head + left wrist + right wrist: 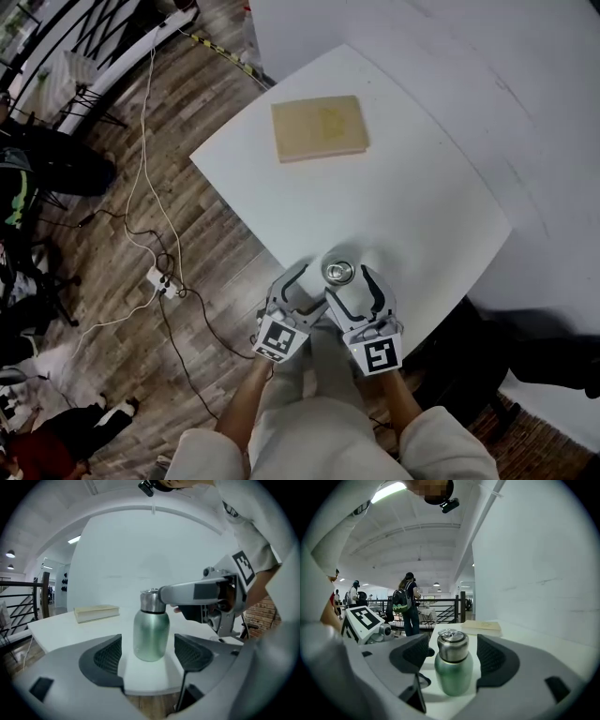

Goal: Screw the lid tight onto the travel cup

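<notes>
Cup [338,273] stands upright near the table [422,187] edge, axis vertical. R gripper [453,651] has jaws spread w/ the lid [452,644] right between them, not pinching. L gripper [150,654] has its 2 jaws spread round the body lower down, no contact.

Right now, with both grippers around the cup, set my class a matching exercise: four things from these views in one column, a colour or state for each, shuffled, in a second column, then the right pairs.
Column one:
1. cup body
2. lid
3. book
4. left gripper

Column two:
A. tan, lying flat on the table
B. jaws apart, one on either side of the cup body
C. green
D. silver metal, on top of the cup body

Pairs: 1-C; 2-D; 3-A; 4-B
</notes>
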The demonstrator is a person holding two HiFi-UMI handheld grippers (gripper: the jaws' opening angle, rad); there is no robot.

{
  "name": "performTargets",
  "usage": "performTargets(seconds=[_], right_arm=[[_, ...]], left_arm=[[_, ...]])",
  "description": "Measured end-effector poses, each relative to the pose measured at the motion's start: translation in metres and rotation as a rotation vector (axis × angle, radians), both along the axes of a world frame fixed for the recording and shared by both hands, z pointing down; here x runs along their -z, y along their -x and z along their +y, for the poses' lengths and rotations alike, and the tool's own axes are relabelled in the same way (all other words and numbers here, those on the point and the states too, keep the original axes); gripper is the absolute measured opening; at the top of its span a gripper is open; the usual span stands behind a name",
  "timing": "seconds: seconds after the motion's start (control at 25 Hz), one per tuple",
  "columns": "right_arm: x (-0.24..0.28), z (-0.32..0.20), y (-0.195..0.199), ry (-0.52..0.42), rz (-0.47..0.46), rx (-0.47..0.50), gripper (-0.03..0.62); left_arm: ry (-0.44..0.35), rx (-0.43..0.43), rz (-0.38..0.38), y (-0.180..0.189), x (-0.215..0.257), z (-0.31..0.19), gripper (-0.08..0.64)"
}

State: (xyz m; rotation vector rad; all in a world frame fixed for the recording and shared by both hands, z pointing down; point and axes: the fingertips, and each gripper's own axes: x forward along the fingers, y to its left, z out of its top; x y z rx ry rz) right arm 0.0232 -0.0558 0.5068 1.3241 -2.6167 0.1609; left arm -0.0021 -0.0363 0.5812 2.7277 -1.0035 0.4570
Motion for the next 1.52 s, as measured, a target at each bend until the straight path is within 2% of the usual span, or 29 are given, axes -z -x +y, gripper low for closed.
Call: performTargets(seconds=[0.16, 0.32, 0.44, 0.56, 0.64, 0.72, 0.88, 1.32, 1.52], right_arm=[[0.01, 0.011, -0.02, 0.01, -0.014, -0.036, 0.268], [0.005, 0.021, -0.049, 0.033, 0.028, -0.091, 0.18], [0.005, 0.027, -0.068, 0.061, 0.048, -0.147, 0.085], [0.012, 0.026, -0.081, 0.079, 0.048, -0.199, 0.02], [0.016, 0.023, -0.088, 0.082, 0.042, -0.219, 0.0], [0.026, 0.019, -0.089, 0.076, 0.034, -0.224, 0.0], [0.052, 0.023, -0.092, 0.066, 0.035, -0.232, 0.0], [0.117, 0.021, -0.104, -0.023, 0.048, -0.252, 0.0], [0.132, 0.014, -0.118, -0.065, 0.041, -0.257, 0.0]], left_arm=[[0.002, 0.034, -0.018, 0.025, 0.007, 0.014, 0.333], [0.004, 0.106, 0.002, 0.052, 0.021, 0.016, 0.315], [0.001, 0.145, 0.0, 0.067, 0.034, 0.019, 0.217], [-0.01, 0.166, 0.004, 0.074, 0.047, 0.02, 0.117], [-0.016, 0.177, 0.01, 0.077, 0.059, 0.017, 0.051], [-0.017, 0.183, 0.021, 0.081, 0.072, 0.013, 0.02], [-0.005, 0.188, 0.026, 0.086, 0.098, 0.016, 0.008], [-0.113, 0.196, 0.026, 0.089, 0.177, 0.003, 0.008], [-0.151, 0.208, 0.021, 0.082, 0.196, -0.006, 0.008]])
